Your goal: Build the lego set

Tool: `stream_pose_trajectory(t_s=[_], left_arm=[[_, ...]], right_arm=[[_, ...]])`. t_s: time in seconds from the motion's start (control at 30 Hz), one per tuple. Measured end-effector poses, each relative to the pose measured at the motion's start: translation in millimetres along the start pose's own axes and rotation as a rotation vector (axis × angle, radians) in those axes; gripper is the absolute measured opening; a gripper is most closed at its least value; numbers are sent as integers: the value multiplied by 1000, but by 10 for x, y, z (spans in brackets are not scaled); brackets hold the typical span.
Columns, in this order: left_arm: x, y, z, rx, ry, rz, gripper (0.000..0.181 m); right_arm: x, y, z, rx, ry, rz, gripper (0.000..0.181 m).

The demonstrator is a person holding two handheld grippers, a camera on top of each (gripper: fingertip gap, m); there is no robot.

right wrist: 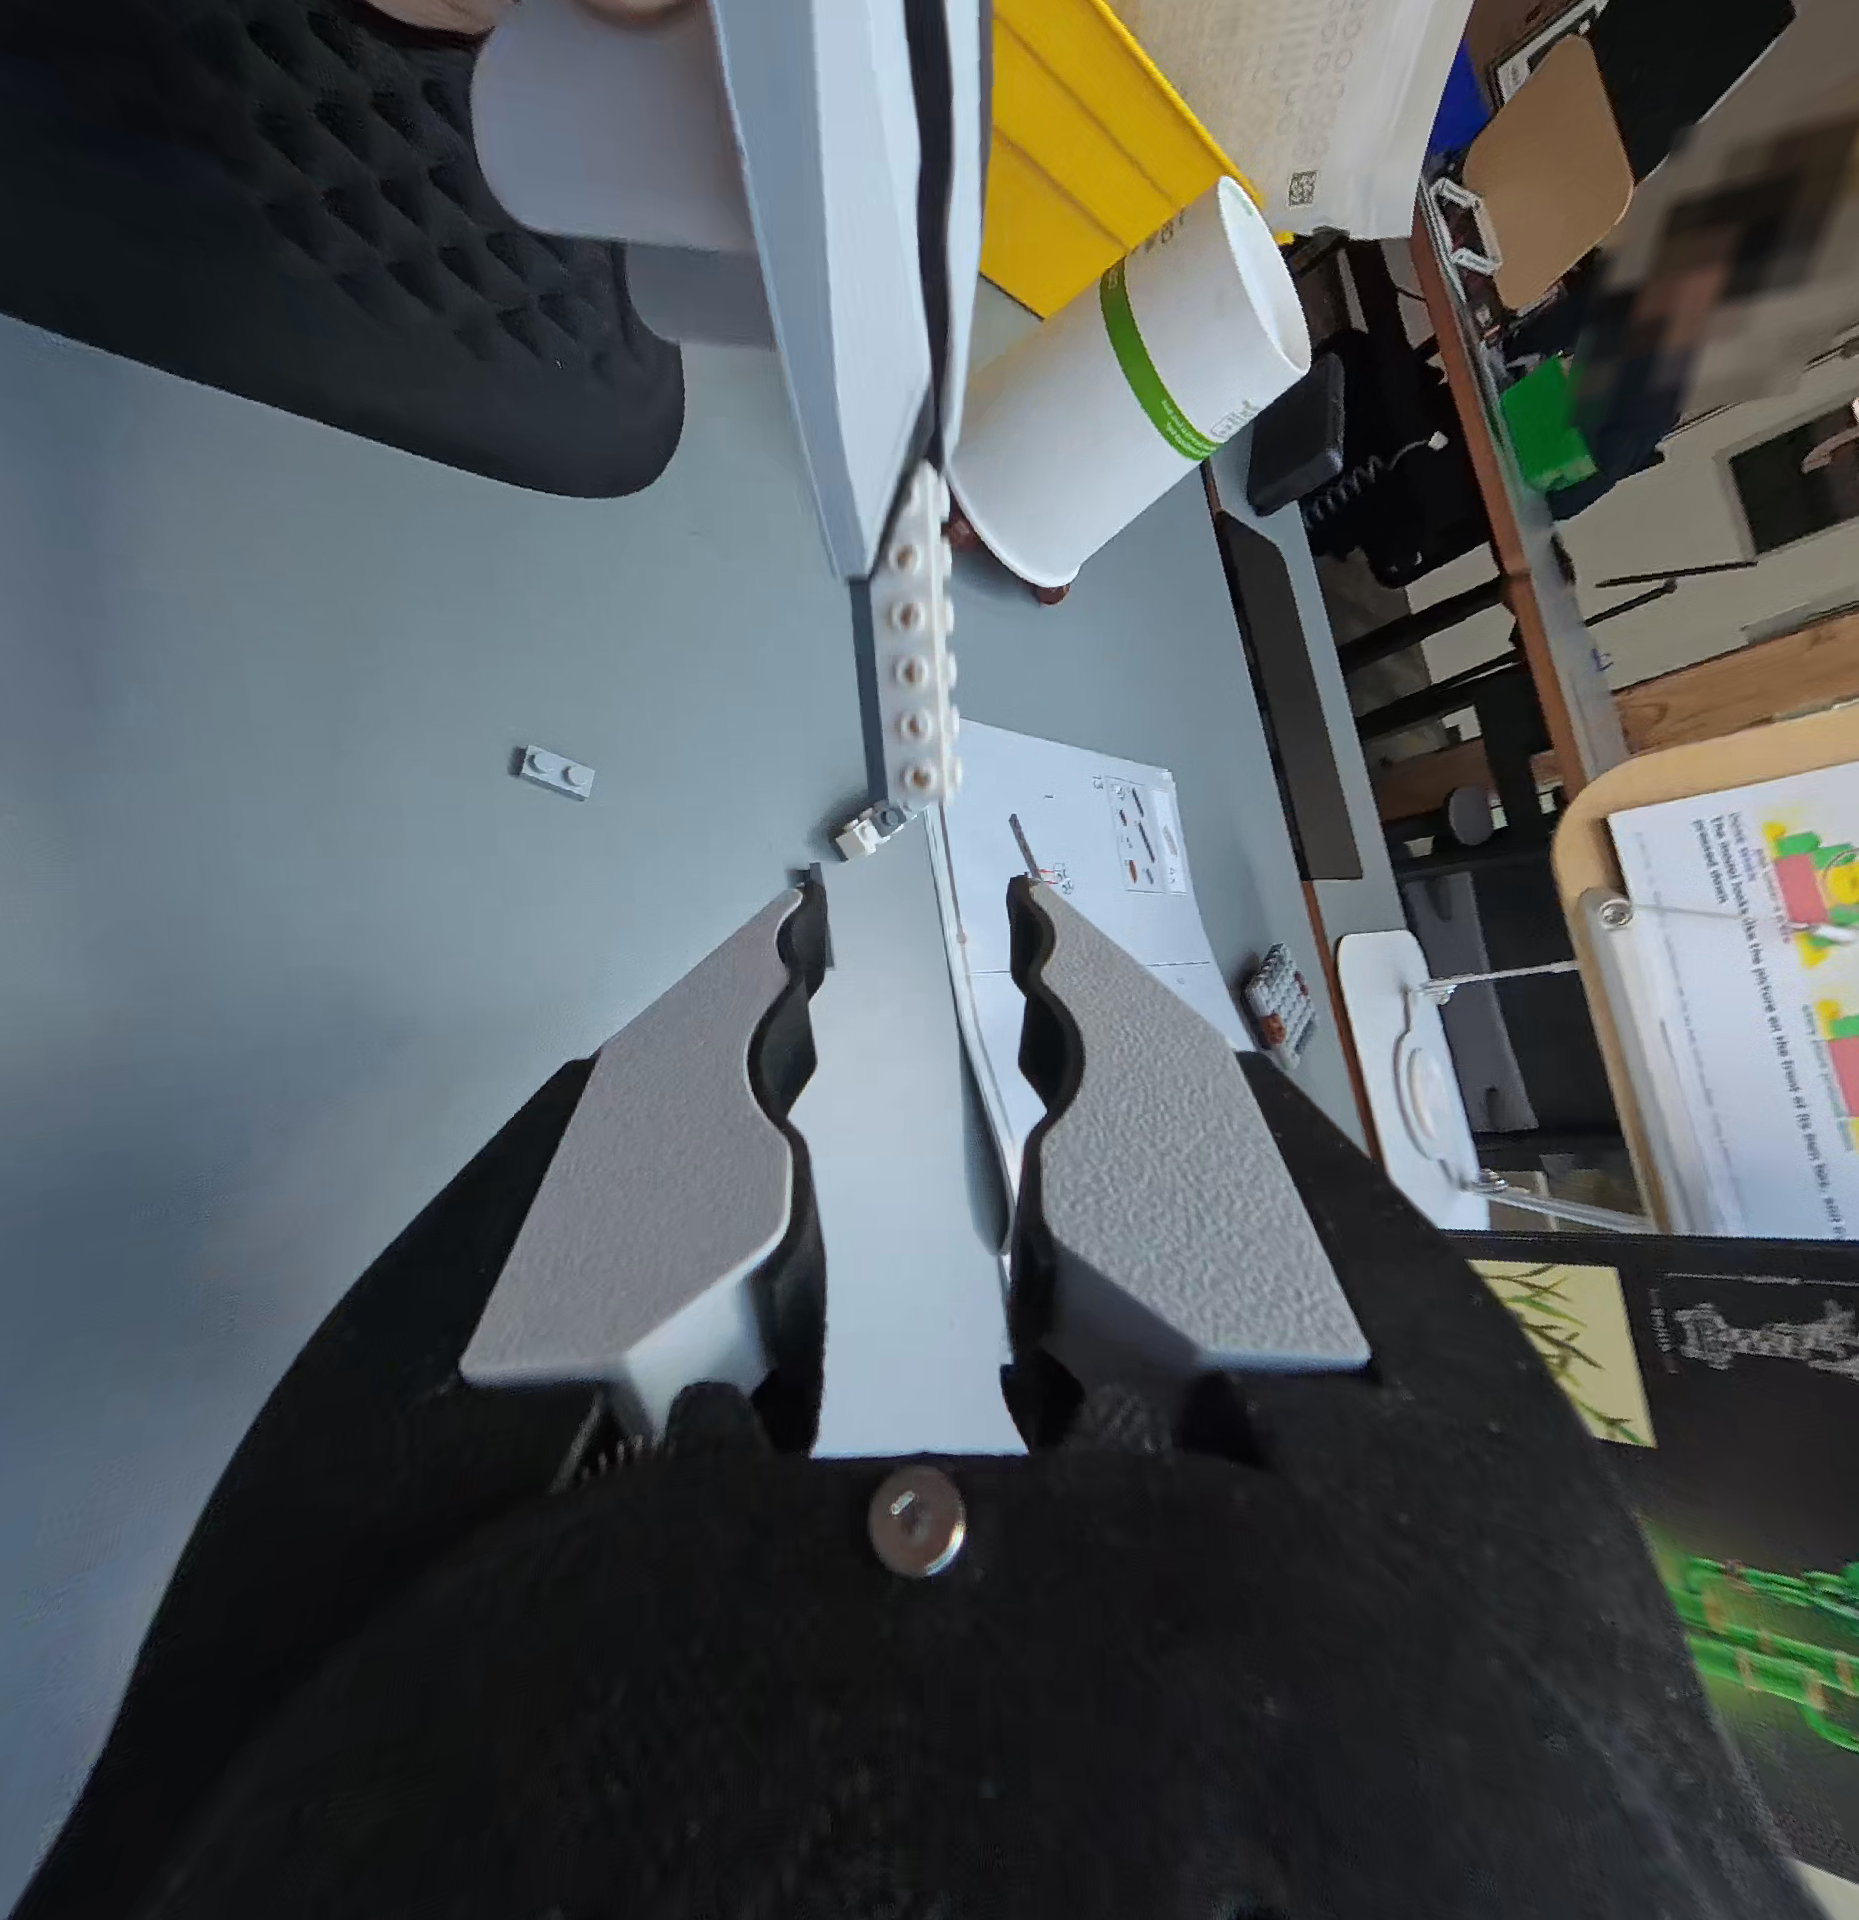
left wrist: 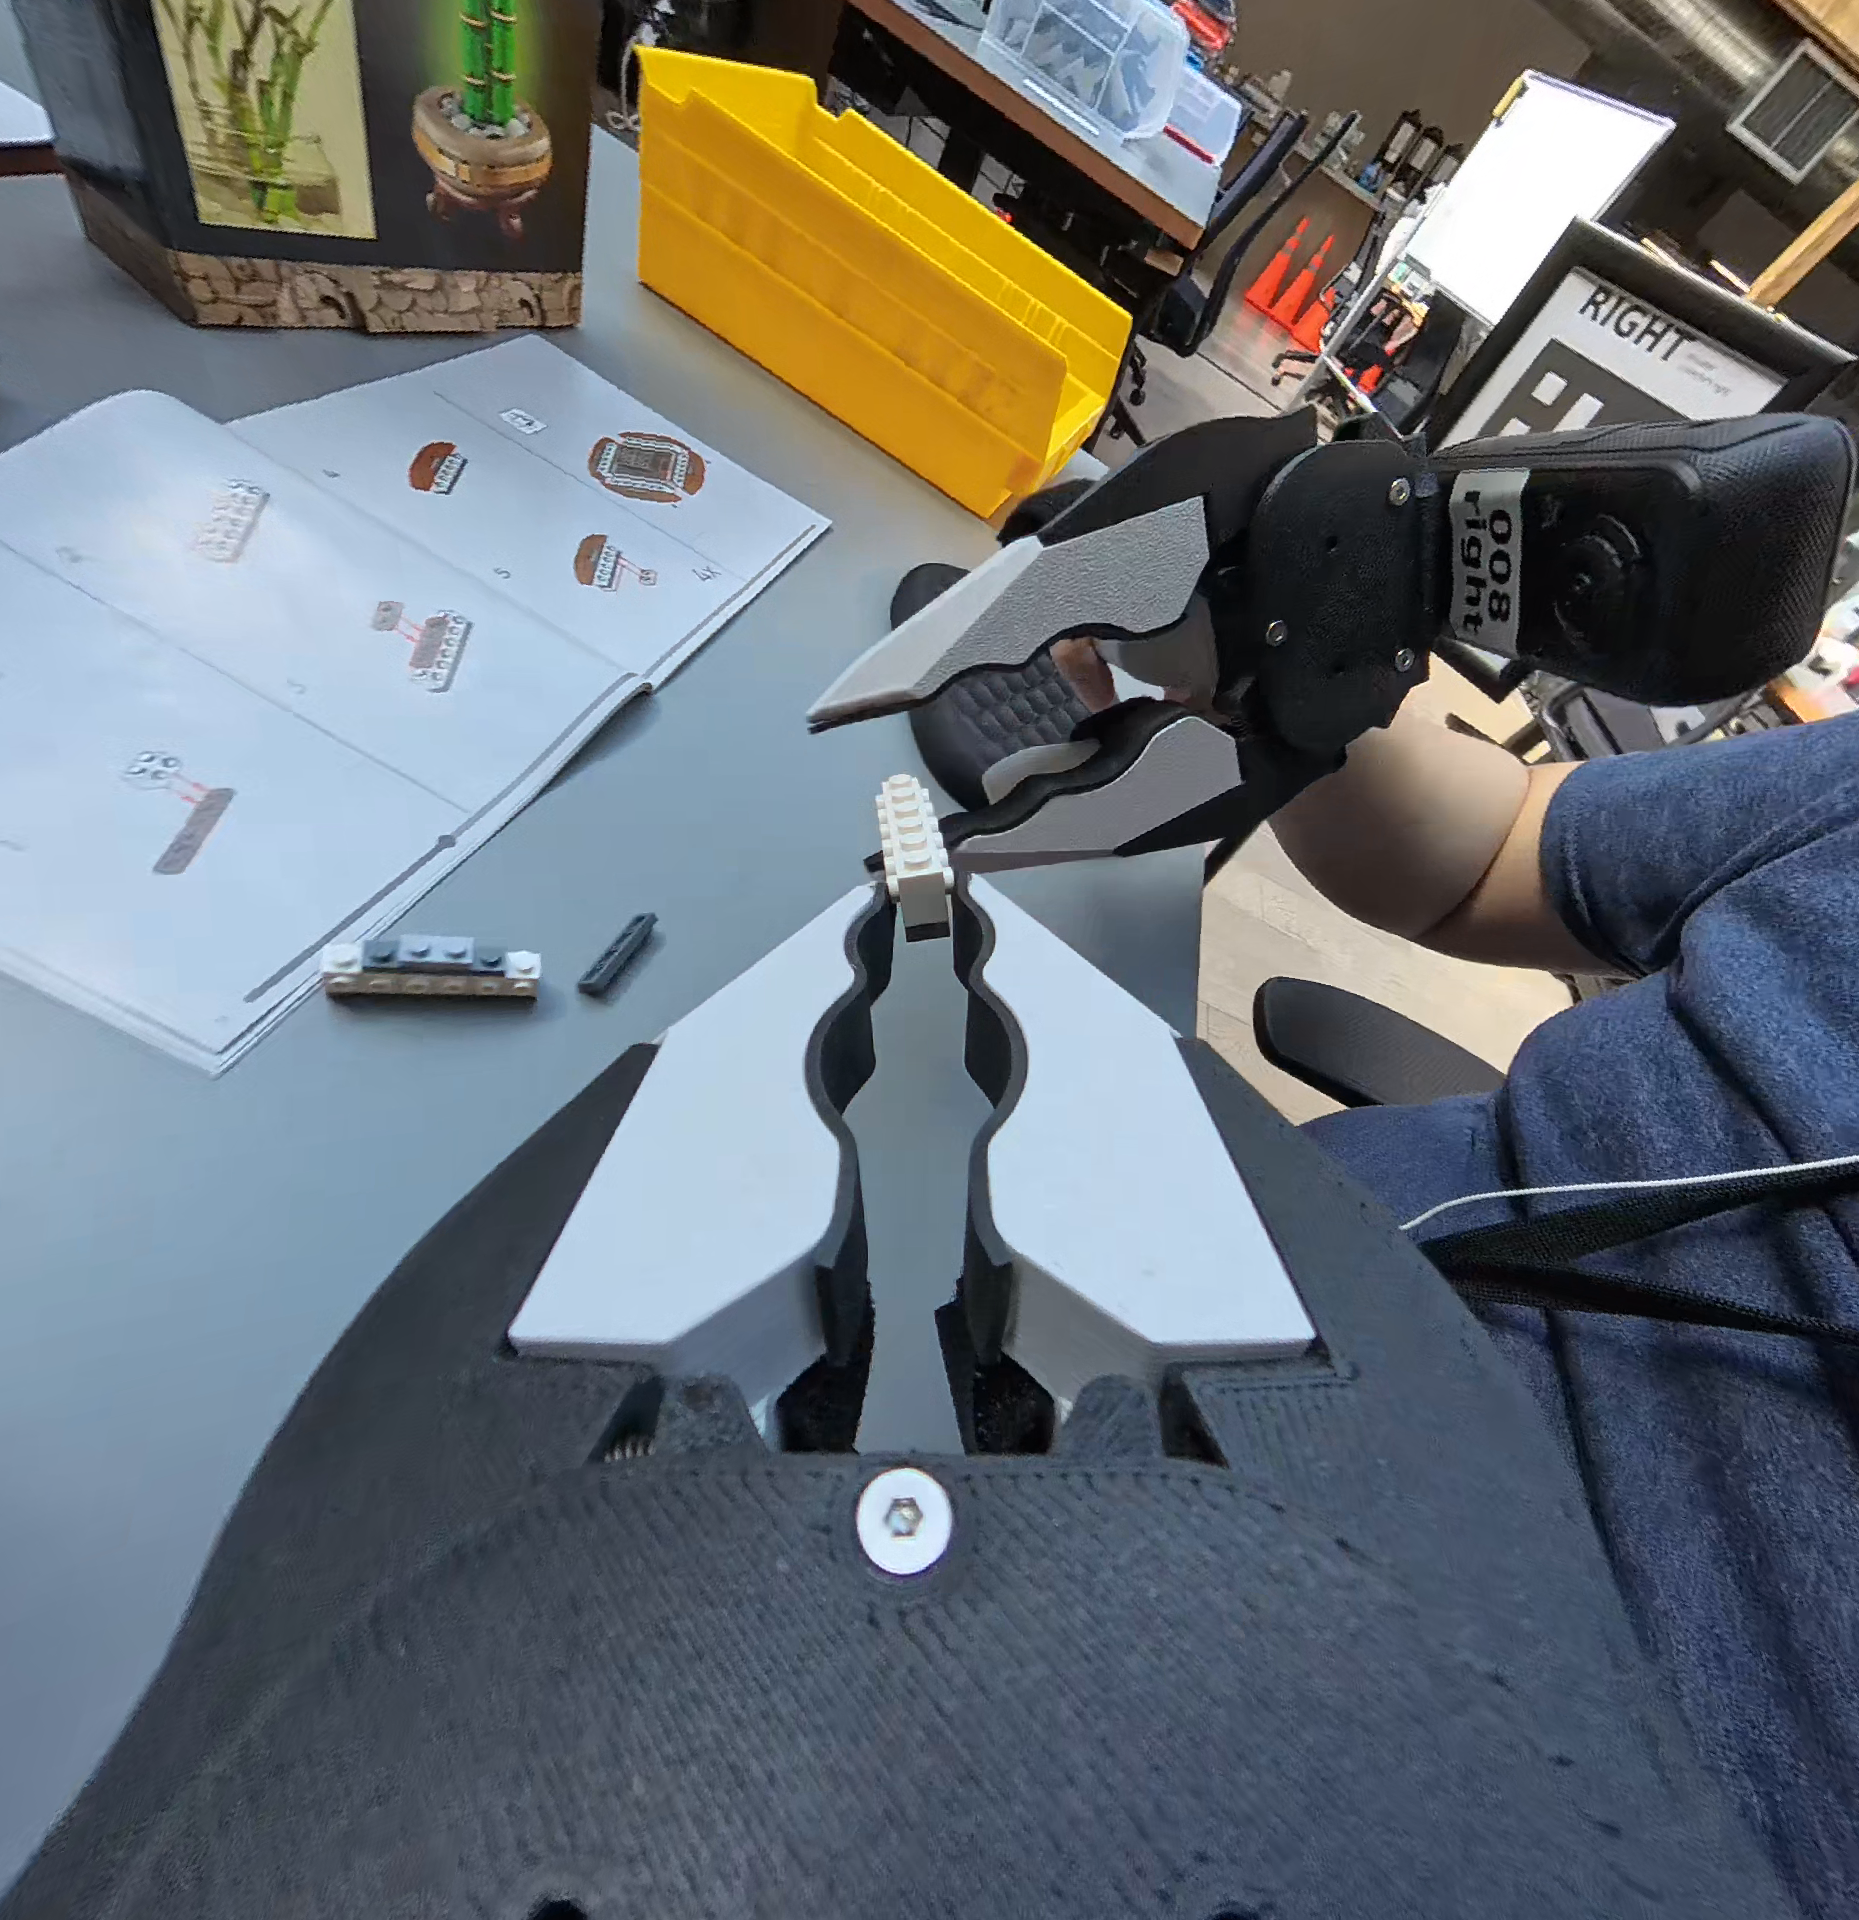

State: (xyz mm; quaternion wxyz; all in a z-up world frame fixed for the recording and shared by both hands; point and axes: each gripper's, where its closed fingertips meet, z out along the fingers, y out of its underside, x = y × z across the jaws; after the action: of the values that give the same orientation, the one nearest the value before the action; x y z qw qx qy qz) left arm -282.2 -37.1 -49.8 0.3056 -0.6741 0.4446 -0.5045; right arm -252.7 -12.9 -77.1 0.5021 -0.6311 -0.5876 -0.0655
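Observation:
My left gripper (left wrist: pixel 912 902) is shut on one end of a long white studded Lego piece (left wrist: pixel 909 836) with a dark layer on its underside, held in the air above the grey table (left wrist: pixel 177 1247). My right gripper (right wrist: pixel 917 899) is open and empty, with its tips just short of the free end of that piece (right wrist: pixel 920 665). In the left wrist view the right gripper (left wrist: pixel 883 779) comes in from the right, and its lower finger almost touches the piece. A small built strip (left wrist: pixel 431 971) and a dark plate (left wrist: pixel 618 954) lie on the table beside the open instruction booklet (left wrist: pixel 333 623).
A yellow bin (left wrist: pixel 852 260) and the Lego box (left wrist: pixel 312 156) stand at the back of the table. A paper cup (right wrist: pixel 1122 384), a loose grey two-stud plate (right wrist: pixel 556 772) and small pieces (right wrist: pixel 871 831) are on the table. A person's arm and lap are at the right. The tips of one gripper are about 5 centimeters away from the tips of the other.

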Motion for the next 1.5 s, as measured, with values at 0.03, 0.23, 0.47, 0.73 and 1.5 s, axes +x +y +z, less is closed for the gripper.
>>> stream_pose_trajectory(t_s=[0.03, 0.23, 0.47, 0.73, 1.5], left_arm=[[-70, 6, -85, 9, -30, -8, 9], [-387, 166, -424, 0, -181, -33, 9], [-324, 308, -347, -24, -115, -65, 9], [-247, 387, -277, -76, -92, -23, 9], [-121, 450, -203, -121, -32, 59, 9]], right_arm=[[-1, 45, 5, 13, -12, 51, 35], [-220, 501, 378, -53, -214, 391, 29], [-280, 506, 703, -50, -303, 319, 16], [-551, 348, 477, -131, -842, 978, 4], [-378, 357, 479, -64, -521, 508, 6]])
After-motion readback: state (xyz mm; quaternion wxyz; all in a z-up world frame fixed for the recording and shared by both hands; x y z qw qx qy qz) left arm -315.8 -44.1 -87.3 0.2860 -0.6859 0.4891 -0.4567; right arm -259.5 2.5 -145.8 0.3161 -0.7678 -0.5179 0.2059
